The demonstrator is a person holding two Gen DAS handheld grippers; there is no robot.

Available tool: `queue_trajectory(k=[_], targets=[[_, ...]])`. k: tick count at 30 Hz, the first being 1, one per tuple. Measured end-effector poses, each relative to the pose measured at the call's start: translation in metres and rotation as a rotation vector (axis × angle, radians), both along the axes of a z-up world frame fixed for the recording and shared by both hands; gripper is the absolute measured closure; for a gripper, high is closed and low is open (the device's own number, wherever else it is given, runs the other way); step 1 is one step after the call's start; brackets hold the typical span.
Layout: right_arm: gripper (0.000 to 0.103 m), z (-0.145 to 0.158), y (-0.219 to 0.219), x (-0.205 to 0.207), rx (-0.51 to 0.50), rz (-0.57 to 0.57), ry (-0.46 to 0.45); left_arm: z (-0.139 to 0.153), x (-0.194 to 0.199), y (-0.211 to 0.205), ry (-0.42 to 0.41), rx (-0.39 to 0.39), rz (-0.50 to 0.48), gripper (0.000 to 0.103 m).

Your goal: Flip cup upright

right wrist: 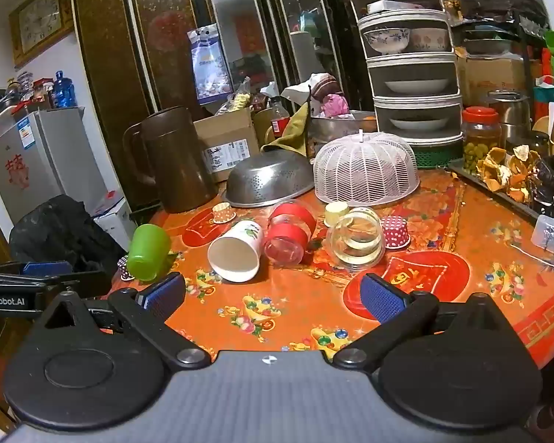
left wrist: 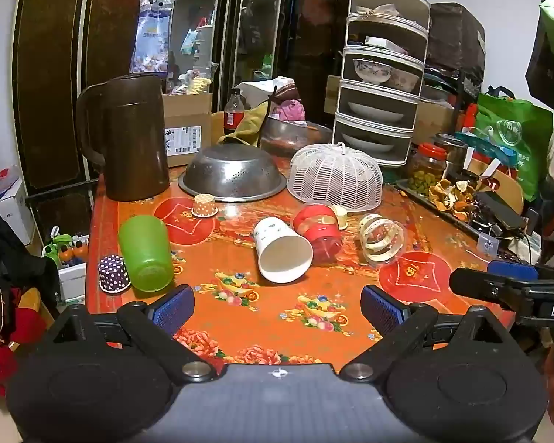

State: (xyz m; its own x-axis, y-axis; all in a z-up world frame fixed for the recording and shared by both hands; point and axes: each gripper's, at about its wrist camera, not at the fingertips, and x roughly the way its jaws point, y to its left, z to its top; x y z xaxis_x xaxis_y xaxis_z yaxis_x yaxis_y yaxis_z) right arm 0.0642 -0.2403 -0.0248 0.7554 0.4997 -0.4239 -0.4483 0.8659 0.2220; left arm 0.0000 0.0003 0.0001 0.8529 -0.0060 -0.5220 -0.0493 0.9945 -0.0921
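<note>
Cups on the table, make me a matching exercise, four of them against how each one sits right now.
Things:
1. green plastic cup
2. white paper cup
3. purple polka-dot cupcake liner
4. clear glass cup

States:
A. on its side, touching the red cup
B. upside down, beside the green cup
C. on its side at the table's left edge
D. on its side, next to a red polka-dot liner

Pairs: 1-C, 2-A, 3-B, 4-D

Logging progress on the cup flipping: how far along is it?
Nothing looks done yet. The green plastic cup, white paper cup, red-banded clear cup and clear glass cup all lie on their sides on the red floral tabletop. Left tool and right tool hover open and empty. Every flip remains.
</note>
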Motion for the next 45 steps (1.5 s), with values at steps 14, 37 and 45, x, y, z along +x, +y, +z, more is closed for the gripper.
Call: queue_trajectory(k=[14, 37, 45], targets=[[0.001, -0.0015, 0.0034, 0.0014, 0.016, 0.014, 0.038, -0.0046, 0.0072, -0.0006, 0.040, -0.014, -0.002, 0.005], [0.001, -0.0008, 0.0045, 0.0020, 0.027, 0.031, 0.047, -0.0061, 0.0060, 0.0014, 0.043, -0.016, 0.017, 0.005], [0.001, 0.0013, -0.0004, 0.0035, 0.058, 0.028, 0.052, -0.0057, 0.0047, 0.0006, 0.043, -0.014, 0.014, 0.005]])
